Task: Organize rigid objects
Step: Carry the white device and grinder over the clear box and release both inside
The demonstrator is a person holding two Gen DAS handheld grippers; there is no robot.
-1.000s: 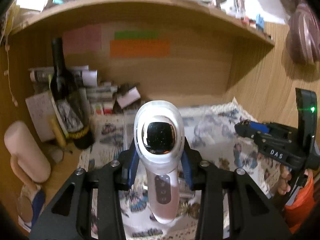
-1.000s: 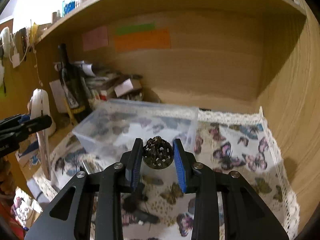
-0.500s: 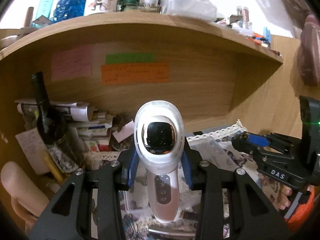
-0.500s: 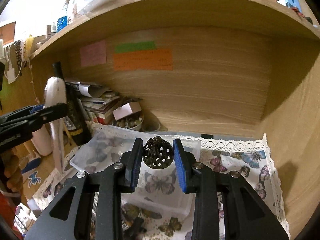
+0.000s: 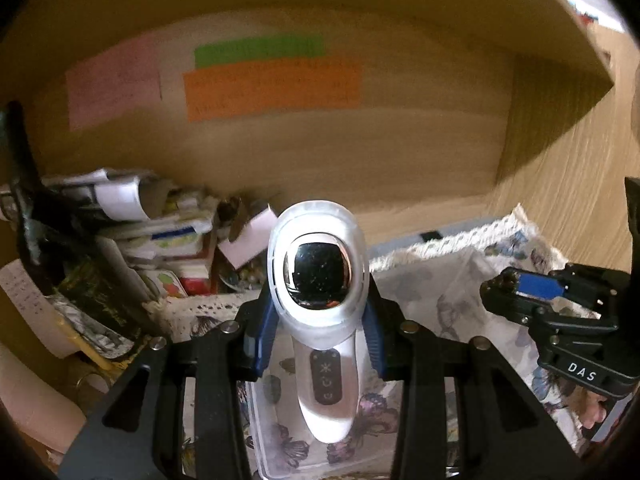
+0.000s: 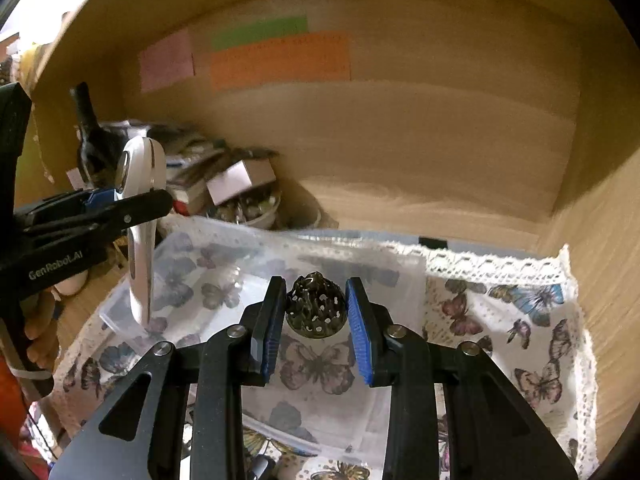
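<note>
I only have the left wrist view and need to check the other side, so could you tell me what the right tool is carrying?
Observer: The right tool is shut on a small dark perforated ornament.
Operator: Thank you; what lies beneath it?
Observer: A clear plastic bin on the butterfly cloth.
Operator: How does my white device look from there?
Observer: The white handheld device hangs upright in the left tool, over the bin's left edge.
</note>
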